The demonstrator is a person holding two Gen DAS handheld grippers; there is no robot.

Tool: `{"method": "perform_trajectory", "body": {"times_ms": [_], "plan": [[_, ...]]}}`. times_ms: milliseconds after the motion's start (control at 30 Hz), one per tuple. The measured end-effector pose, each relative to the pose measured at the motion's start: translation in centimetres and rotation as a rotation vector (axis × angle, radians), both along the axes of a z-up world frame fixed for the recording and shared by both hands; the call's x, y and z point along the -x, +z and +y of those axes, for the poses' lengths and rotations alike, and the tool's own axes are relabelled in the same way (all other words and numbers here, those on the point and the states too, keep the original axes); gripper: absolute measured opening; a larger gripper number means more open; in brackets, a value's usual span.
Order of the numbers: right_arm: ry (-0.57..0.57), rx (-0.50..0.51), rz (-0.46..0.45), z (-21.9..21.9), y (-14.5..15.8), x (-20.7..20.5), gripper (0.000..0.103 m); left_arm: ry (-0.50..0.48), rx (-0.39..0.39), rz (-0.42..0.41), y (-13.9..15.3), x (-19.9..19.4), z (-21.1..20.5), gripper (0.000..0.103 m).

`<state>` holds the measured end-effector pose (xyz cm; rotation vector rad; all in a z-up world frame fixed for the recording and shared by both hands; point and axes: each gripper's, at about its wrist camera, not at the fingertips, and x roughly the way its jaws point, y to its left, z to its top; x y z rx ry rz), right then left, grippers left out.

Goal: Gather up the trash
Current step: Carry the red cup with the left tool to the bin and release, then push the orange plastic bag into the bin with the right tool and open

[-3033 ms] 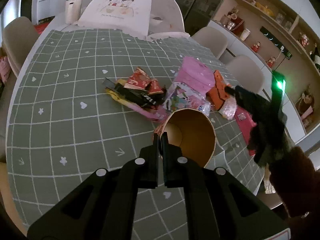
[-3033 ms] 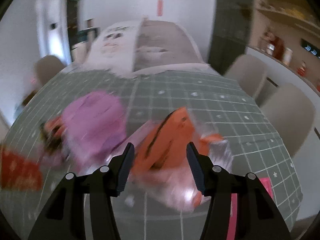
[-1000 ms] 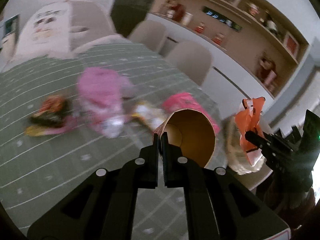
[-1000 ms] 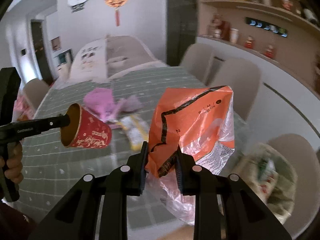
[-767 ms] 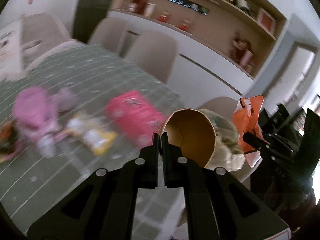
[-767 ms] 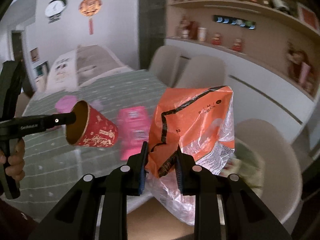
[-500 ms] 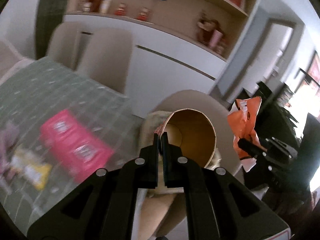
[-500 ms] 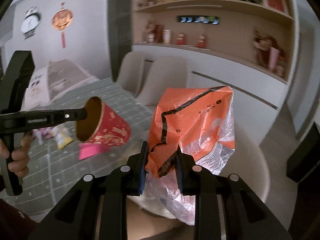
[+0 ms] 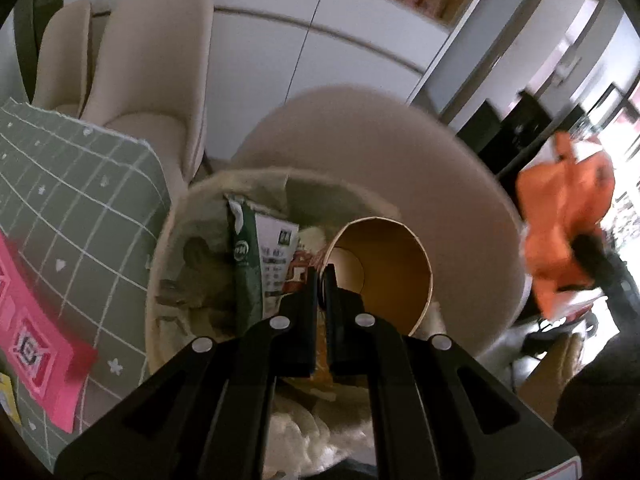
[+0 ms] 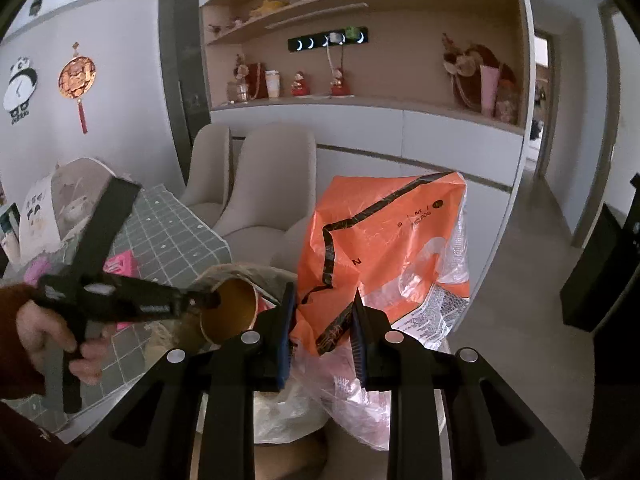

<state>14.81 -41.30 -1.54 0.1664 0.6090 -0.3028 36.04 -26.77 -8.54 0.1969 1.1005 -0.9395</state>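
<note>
The left hand-held gripper (image 9: 320, 276), pinched tight on the brown-lined red paper cup's (image 9: 380, 276) rim, hangs over the round beige trash bin (image 9: 160, 264); the right hand-held gripper (image 10: 322, 316), clamping the orange-and-clear plastic bag (image 10: 384, 240), waits at three o'clock, so letting go seems next.

Little can be read. The orange bag (image 10: 384, 240) carries small dark print along its upper right side — it looks like "SIMI" with a smaller line beneath — and a lone "N" lower down by the black stripe. The green-and-white packet (image 9: 260, 256) in the bin bears a round white logo and lines of print, too small to make out. The pink packet (image 9: 32, 344) on the tablecloth shows a square white emblem — its characters are blurred.
</note>
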Motion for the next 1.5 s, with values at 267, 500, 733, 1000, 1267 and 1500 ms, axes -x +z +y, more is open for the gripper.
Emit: {"method": "perform_trajectory", "body": {"times_ms": [267,500,733,1000,1267,1500], "plan": [[0.068,-0.017,0.024,-0.5,-1.2,-2.4,0.024,0.022,-0.113,0.034,-3.2,0.0,-0.5,0.008],[0.144,-0.061,0.021,0.3,-1.3,-5.0,0.024,0.052,0.015,0.023,0.4,0.8,4.3,0.040],[0.262,-0.287,0.046,2.5,-4.1,-9.4,0.024,0.261,0.090,0.030,2.8,-0.3,11.8,0.040],[0.251,-0.472,0.235,4.5,-11.6,-13.4,0.024,0.415,0.097,-0.009,3.9,-0.8,18.3,0.040],[0.182,-0.412,0.337,5.7,-14.3,-13.2,0.024,0.506,0.108,-0.012,3.2,-0.2,23.2,0.040],[0.187,-0.277,0.258,7.4,-11.3,-12.2,0.052,0.534,0.123,-0.008,2.9,0.7,26.1,0.041]]}}
